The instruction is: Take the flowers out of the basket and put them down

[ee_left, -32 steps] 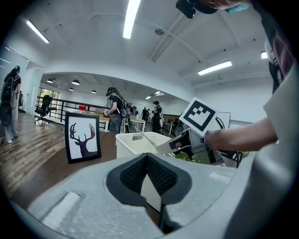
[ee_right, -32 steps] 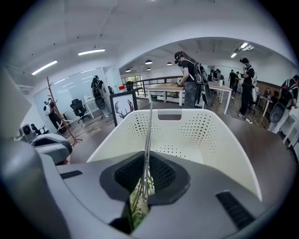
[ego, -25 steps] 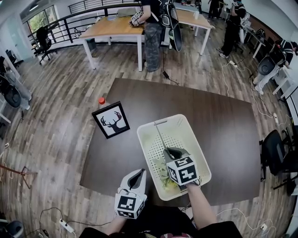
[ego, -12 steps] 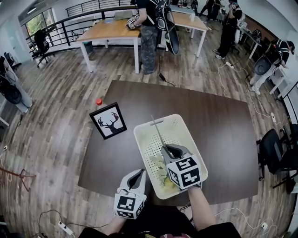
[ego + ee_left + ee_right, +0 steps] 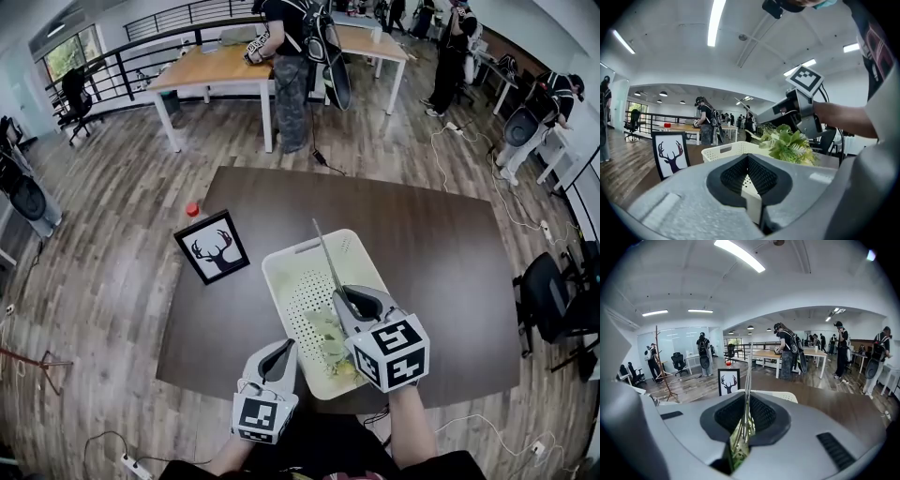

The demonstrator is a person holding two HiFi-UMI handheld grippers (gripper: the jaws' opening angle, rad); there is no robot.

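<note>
An open-plan office: wooden desks (image 5: 211, 67), swivel chairs (image 5: 551, 302), a railing (image 5: 117, 58), plank floor (image 5: 103, 234), ceiling strip lights (image 5: 738, 256), and people (image 5: 291, 66) standing at the desks

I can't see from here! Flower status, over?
Right tool shut on flowers, held over basket. Left tool shut, empty. Picture frame beside basket, apart.

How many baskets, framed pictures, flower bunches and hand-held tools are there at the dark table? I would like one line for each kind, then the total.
Basket: 1
Framed picture: 1
Flower bunch: 1
Tool: 2, the left tool and the right tool
Total: 5
</note>
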